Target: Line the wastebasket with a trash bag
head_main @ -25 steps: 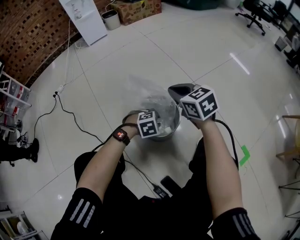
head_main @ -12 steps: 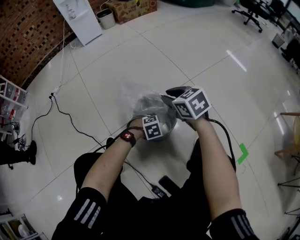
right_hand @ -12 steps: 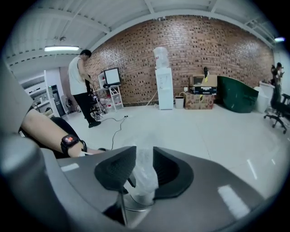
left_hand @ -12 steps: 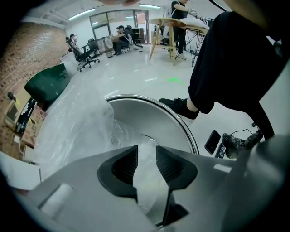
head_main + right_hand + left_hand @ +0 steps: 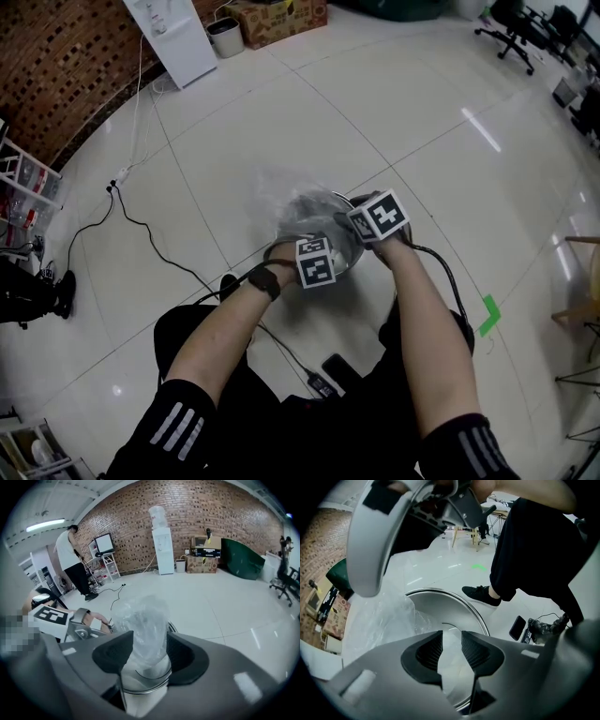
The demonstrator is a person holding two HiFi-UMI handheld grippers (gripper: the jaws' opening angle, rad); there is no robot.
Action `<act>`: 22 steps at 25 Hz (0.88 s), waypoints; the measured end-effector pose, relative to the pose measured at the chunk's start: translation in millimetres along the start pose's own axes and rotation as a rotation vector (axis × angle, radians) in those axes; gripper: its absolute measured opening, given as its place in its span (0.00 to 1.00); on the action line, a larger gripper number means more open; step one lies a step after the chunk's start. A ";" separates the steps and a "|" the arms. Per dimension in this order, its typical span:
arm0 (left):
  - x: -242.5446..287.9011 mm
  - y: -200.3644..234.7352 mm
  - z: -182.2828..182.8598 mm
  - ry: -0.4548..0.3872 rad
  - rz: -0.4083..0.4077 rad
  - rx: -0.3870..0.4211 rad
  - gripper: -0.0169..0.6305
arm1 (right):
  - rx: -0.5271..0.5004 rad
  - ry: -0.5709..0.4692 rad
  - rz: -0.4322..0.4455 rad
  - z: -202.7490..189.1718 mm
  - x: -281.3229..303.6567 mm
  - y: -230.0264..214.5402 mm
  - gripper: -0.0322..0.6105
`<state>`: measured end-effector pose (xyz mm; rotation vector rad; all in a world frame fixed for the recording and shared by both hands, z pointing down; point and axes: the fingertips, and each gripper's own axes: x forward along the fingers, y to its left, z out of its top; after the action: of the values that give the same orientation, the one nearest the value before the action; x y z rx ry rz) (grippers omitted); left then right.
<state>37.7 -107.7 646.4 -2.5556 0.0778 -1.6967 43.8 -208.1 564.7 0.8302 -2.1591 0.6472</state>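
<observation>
A round shiny metal wastebasket (image 5: 348, 251) stands on the floor between my knees. A clear trash bag (image 5: 281, 192) sits in it and puffs up over the far rim. My left gripper (image 5: 452, 638) points down into the basket (image 5: 454, 597); its jaws stand apart, with loose bag film (image 5: 379, 620) in and beyond the gap, unpinched. My right gripper (image 5: 150, 644) hangs at the near rim (image 5: 145, 686). Its jaws have just been opening and now stand wide, with the bag's bulge (image 5: 143, 620) between and beyond them. Both marker cubes (image 5: 316, 261) (image 5: 380, 216) hover over the basket.
A black cable (image 5: 141, 230) runs over the tiles at left, and a phone (image 5: 339, 370) lies near my legs. A water dispenser (image 5: 169, 37) and a cardboard box (image 5: 277, 19) stand by the brick wall. A person (image 5: 70, 559) stands far off.
Both hands have come down toward the basket, the right one much further, from above the rim to beside it. The bag's raised top now sits lower and closer to the basket.
</observation>
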 end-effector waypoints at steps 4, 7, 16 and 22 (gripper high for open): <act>-16.6 -5.1 8.2 -0.010 -0.036 0.037 0.21 | 0.001 0.064 0.031 -6.9 23.3 4.3 0.36; -42.2 -14.1 15.6 -0.019 -0.111 0.036 0.20 | -0.052 0.103 0.018 -8.0 27.6 7.3 0.11; -137.5 83.0 -18.0 -0.001 0.175 -0.005 0.25 | -0.104 0.091 0.033 2.9 -10.8 13.4 0.06; -93.9 74.2 -52.8 0.158 0.172 0.194 0.47 | -0.165 0.106 0.016 -8.6 -33.1 7.1 0.06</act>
<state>-47.5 -175.6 574.0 -2.2077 0.1306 -1.7435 60.1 -185.9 543.2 0.6765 -2.0928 0.5016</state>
